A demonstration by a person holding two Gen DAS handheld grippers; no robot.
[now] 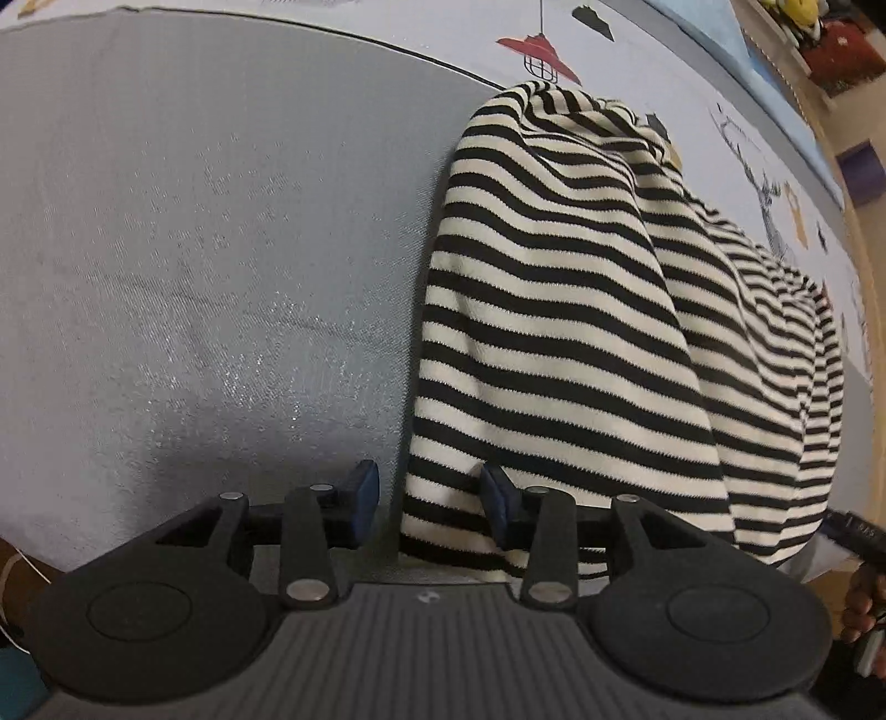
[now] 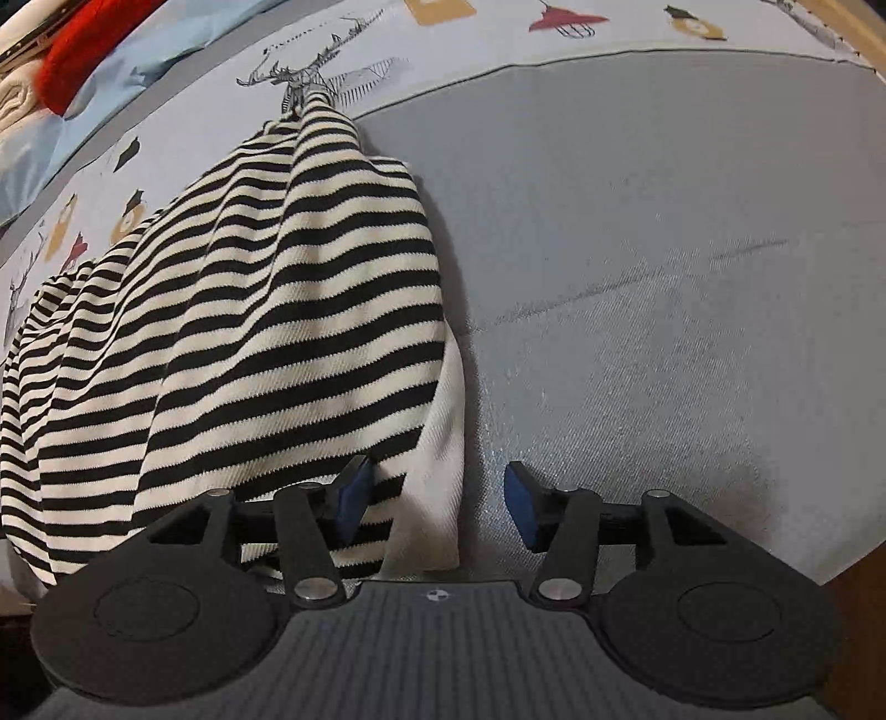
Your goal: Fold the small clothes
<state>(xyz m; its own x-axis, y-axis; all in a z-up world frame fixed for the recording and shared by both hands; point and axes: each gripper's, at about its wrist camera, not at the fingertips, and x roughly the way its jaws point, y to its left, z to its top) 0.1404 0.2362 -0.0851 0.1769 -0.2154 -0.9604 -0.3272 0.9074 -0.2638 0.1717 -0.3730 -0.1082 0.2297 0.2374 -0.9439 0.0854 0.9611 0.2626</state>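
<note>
claws opened at both edges of the striped garment

the left claw [image 1: 429,504] is held with its jaws apart, pointed steeply down. one blue pad [image 1: 498,495] rests at the near left edge of the striped garment [image 1: 554,310]; the other pad stands clear over bare cloth. nothing is pinched between them. in the right wrist view, the right claw [image 2: 437,507] is likewise held wide. one pad [image 2: 351,501] lies over the garment's near right corner, where a plain white edge [image 2: 437,471] is exposed, and the other pad stands over bare cloth. no fabric is clamped.

the striped garment [image 2: 266,310] is laid as a long, loosely rumpled strip on a grey mat [image 1: 194,249], its far end reaching onto a printed sheet [image 1: 637,50] beyond the mat. the surface is judged to be a bed or a covered counter; which one cannot be told. raised ridges are seen along the strip's length.

the step in hand is judged to be a release after a lengthwise fold, with both side edges laid down. for the next move, the near hem is to be taken at both corners and carried toward the far end, once the ridges are flattened. care is called for so that only the intended layers are caught.
</note>
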